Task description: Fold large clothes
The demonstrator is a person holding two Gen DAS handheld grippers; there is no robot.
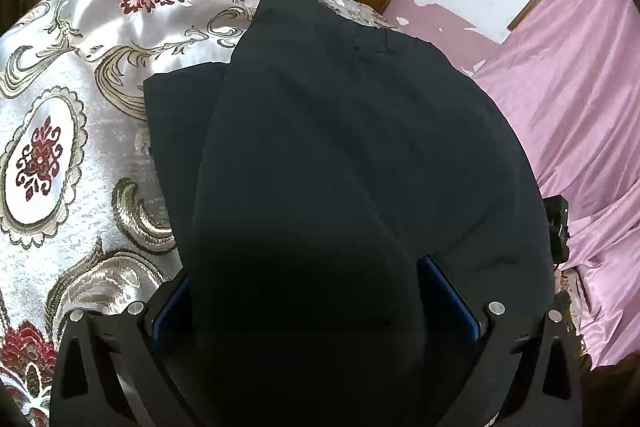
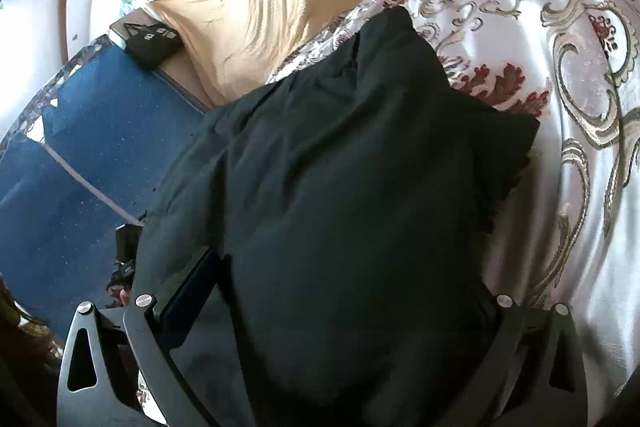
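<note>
Garment [image 1: 340,147] is dark, soft, floppy fabric, prob midweight, lying partly doubled over on the patterned bedspread [image 1: 72,99]. Left gripper [image 1: 316,307] and right gripper [image 2: 352,319] each have jaws spread w/ a thick bunch of cloth between, so can't tell if really pinching. Best hold imo: near-edge corners, not the sagging middle.

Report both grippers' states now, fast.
Left gripper: shut on the black garment.
Right gripper: shut on the same black garment.

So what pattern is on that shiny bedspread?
The bedspread is silvery white with gold scrolls and dark red floral medallions, clearest in the left wrist view.
</note>
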